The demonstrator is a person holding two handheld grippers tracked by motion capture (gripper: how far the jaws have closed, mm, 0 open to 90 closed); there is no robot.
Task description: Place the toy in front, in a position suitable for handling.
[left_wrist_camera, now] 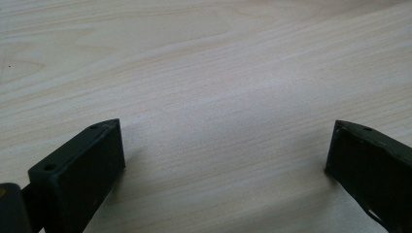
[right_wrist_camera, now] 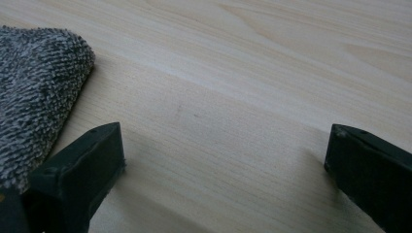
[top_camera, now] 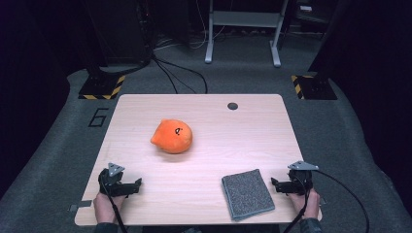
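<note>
Grey cloth (right_wrist_camera: 34, 92), perhaps touching right gripper (right_wrist_camera: 223, 145); high-view gap.

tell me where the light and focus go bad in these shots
High view: the table is evenly lit, the room around it dark. Left gripper view: pale glare streaks the wood. Right gripper view: the grey cloth stays fairly sharp, the black jaws murky.

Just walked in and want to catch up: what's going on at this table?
A person sits at a wooden table with a gripper in each hand. The left gripper and right gripper both rest near the front edge, jaws open and empty. A folded grey cloth lies just beside the right gripper, and an orange plush toy sits mid-table. Nothing is held yet.
</note>
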